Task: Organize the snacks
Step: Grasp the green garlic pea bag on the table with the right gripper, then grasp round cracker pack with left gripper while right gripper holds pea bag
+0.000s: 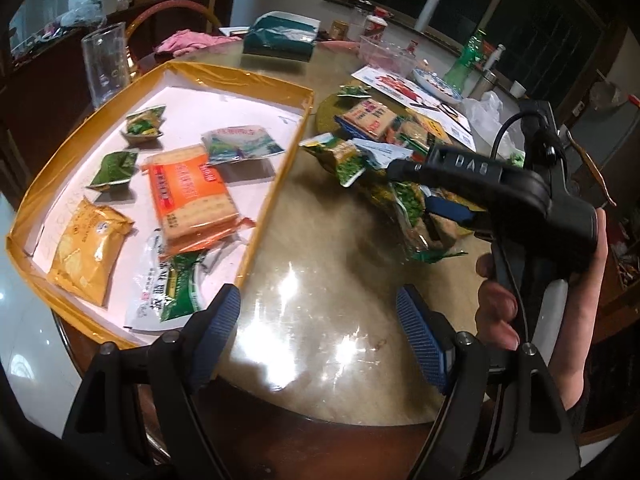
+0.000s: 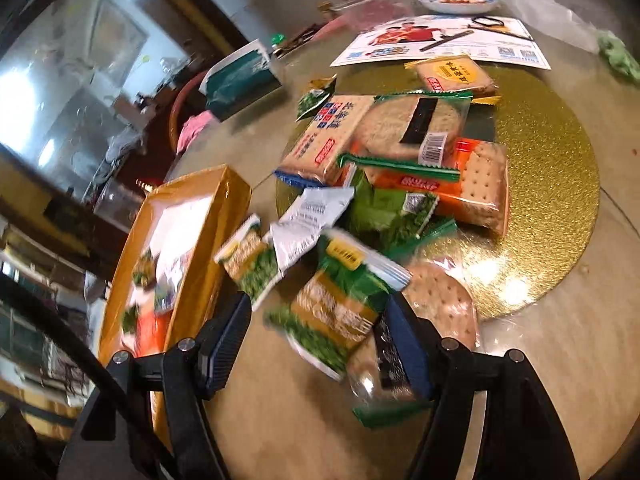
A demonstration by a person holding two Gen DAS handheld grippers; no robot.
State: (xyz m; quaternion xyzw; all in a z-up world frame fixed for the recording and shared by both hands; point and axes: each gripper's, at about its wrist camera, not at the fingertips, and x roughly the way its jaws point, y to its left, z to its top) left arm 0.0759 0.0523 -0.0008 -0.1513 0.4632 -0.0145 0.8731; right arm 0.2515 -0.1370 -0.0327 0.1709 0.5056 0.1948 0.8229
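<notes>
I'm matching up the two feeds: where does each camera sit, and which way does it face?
Left wrist: on the left gripper, looking down over the gold-rimmed tray; the person's right hand shows, holding the right gripper.
Right wrist: on the right gripper, facing the snack pile on the gold mat.
Shared: tray, pile, teal box.

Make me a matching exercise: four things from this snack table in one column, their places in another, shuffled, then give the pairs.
Things:
1. orange cracker pack
2. yellow snack bag
3. seaweed rice cracker
4. drinking glass

Places:
A. on the gold round mat, in the snack pile
B. on the table behind the box
C. middle of the gold-rimmed box
D. near corner of the box

Pairs: 1-C, 2-D, 3-A, 4-B
</notes>
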